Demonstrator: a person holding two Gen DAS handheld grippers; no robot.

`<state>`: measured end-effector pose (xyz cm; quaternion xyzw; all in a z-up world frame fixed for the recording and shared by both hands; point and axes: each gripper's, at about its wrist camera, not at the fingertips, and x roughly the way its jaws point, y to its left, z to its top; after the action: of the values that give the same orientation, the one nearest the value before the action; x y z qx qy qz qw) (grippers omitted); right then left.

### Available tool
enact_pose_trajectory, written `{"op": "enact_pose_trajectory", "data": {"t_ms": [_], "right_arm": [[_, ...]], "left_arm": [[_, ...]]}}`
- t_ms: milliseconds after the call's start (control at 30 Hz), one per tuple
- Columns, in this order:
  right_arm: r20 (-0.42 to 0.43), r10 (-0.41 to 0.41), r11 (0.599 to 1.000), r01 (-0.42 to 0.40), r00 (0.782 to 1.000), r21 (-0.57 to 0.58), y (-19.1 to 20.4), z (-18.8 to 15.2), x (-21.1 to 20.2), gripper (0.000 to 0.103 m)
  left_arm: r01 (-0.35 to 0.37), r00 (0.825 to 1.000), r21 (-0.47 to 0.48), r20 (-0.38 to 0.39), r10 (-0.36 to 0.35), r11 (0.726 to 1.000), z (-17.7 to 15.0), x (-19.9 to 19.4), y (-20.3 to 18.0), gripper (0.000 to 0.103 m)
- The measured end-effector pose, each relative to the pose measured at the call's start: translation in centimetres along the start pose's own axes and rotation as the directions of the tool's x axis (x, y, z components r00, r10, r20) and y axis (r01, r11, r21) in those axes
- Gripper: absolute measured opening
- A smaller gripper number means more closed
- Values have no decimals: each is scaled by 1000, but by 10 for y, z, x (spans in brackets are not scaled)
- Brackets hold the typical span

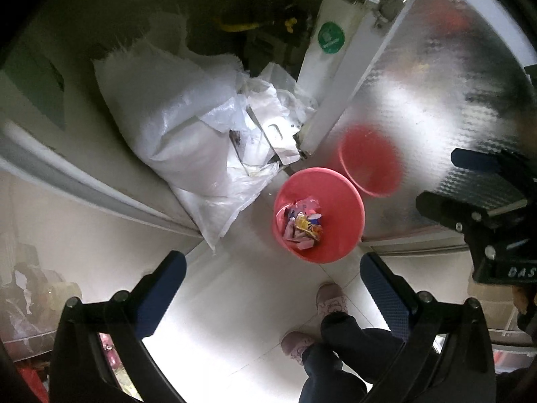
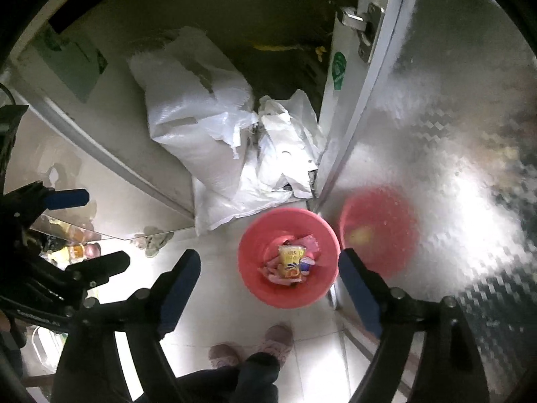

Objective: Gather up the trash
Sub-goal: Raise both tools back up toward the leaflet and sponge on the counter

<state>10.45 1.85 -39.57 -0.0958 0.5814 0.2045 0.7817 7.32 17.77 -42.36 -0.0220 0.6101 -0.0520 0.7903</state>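
Looking straight down, I see the pink bin [image 2: 287,257] standing upright on the floor [image 2: 218,268], mouth up, beside the metal door [image 2: 436,134]. Wrappers [image 2: 290,262] lie piled inside, a yellow packet [image 2: 291,258] lengthwise toward me. My left gripper [image 1: 272,288] and right gripper [image 2: 268,282] both hang spread wide, empty. White sacks [image 2: 201,127] slump behind.

Pink bin [image 2: 287,258] upright on pale floor beside metal door, wrappers [image 2: 291,262] inside (yellow packet uppermost)
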Motion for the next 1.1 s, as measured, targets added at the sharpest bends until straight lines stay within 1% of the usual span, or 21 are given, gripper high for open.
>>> {"op": "enact_pose_trajectory", "data": {"t_ms": [100,133,200,367,433,600,733,800,967,1100], "right_arm": [[28,5,1000,-5,1000,-4,6,2,-22,100],[37,5,1000,-5,999,-8,9,3,-32,102],[54,5,1000,-3,999,-19,12,5,-48,102],[106,2,999,1,994,-33,25,10,-112,102],[140,-3,999,7,990,-32,31,12,-141,102],[183,8,1000,-4,983,-22,37,19,-205,102],[236,-6,1000,6,972,0,36,25,-259,102],[258,-14,1000,9,966,22,33,27,-282,102],[302,-48,998,31,952,61,27,26,-330,102],[323,-69,994,38,944,101,19,23,-359,102]], "left_arm": [[4,1000,-24,23,-3,1000,-1,-29,-1,103],[-8,999,-21,33,9,1000,-1,-42,-3,103],[-28,998,-13,56,29,1000,0,-66,-6,103],[-33,992,-25,119,36,999,2,-139,-12,103],[-28,989,-31,145,33,999,5,-170,-12,103],[-38,975,-24,220,42,999,14,-245,-25,103],[-41,961,1,275,39,999,21,-293,-40,103],[-33,954,16,300,26,999,24,-315,-47,103],[-15,940,45,341,-1,999,33,-350,-65,103],[8,927,67,373,-32,998,45,-373,-77,103]]}}
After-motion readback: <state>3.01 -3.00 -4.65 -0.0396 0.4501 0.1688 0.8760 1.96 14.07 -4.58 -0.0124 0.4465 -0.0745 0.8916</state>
